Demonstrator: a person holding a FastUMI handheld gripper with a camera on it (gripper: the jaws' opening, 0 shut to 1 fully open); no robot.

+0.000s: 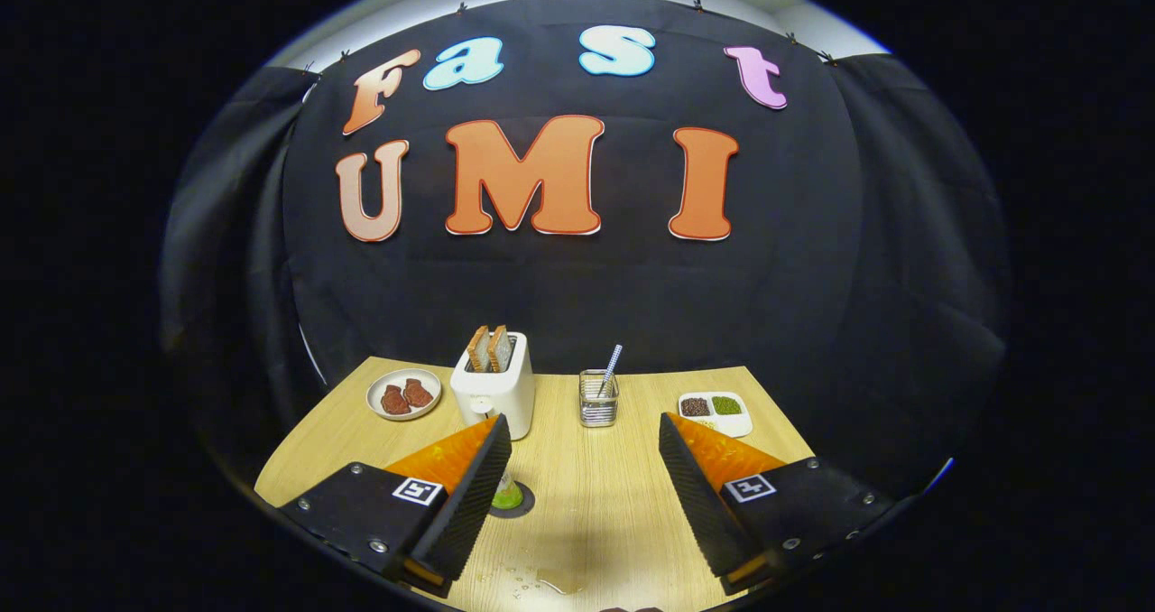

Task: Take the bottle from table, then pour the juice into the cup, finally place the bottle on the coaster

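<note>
My gripper (584, 427) is open, its two black ribbed fingers spread wide above the wooden table (595, 513) with nothing between them. A small part of the bottle (506, 496), green at its base, peeks out from behind the left finger (474, 495). It stands on a dark round coaster (526, 505); the rest of it is hidden. The clear glass cup (597, 402) with a striped straw stands just beyond the fingertips, near the table's far edge.
A white toaster (494, 393) with two slices of bread stands left of the cup. A plate with brown pieces (403, 394) lies further left. A white dish of beans (716, 408) sits at the far right. Drops of liquid (541, 581) lie on the table near me.
</note>
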